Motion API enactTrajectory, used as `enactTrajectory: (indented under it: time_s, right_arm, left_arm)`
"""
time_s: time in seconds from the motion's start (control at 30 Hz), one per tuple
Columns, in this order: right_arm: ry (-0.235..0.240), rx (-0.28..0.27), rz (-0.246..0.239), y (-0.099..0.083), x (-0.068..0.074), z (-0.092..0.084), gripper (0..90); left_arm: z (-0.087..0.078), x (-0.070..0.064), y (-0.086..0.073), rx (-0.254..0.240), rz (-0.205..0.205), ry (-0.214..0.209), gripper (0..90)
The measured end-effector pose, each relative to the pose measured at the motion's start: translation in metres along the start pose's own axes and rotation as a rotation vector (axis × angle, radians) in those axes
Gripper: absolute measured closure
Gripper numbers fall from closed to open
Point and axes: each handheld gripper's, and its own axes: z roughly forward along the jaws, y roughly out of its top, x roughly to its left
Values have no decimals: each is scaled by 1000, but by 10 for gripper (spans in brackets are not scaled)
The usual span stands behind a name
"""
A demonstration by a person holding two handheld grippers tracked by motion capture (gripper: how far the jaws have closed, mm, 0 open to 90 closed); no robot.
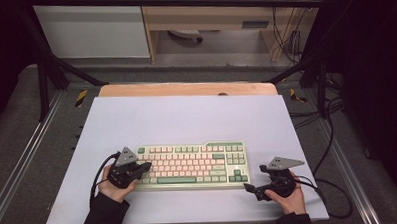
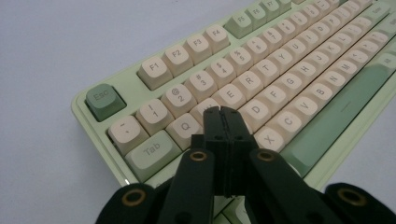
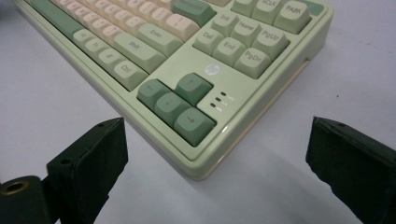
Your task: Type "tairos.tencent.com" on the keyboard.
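Note:
A pale green keyboard [image 1: 193, 164] with cream and green keys lies on the white mat, near the front edge. My left gripper [image 1: 147, 167] is over its left end. In the left gripper view its jaws [image 2: 220, 112] are shut together with nothing between them, the tips just above the keys beside Q and E of the keyboard [image 2: 280, 70]. Whether they touch a key I cannot tell. My right gripper [image 1: 255, 178] sits low at the keyboard's front right corner. In the right gripper view it stands open [image 3: 217, 140], the corner with the arrow keys [image 3: 175, 105] lying between the wide-apart jaws, untouched.
The white mat [image 1: 186, 117] covers a wooden table [image 1: 185, 89] inside a black metal frame. Cables [image 1: 334, 187] trail off the right side. A person's hands hold both grippers at the bottom edge.

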Motion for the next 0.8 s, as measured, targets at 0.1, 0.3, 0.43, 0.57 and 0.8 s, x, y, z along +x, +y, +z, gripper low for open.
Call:
enactTrajectory:
  time_s: [0.1,0.3,0.43,0.57,0.8]
  right_arm:
    - [6,-14,-18,6,6,-1,114]
    - [23,-43,-42,15,15,0,233]
    - [46,-42,-50,22,23,5,308]
    - [66,-48,-44,29,30,10,391]
    - [84,-61,-47,42,41,21,485]
  left_arm:
    - [-1,0,0,-3,2,-1,899]
    - [0,0,0,-3,1,-6,899]
    - [-1,1,0,-7,-2,-5,899]
    - [-1,1,0,-10,-3,-6,899]
    - [-2,1,0,-15,-2,-10,899]
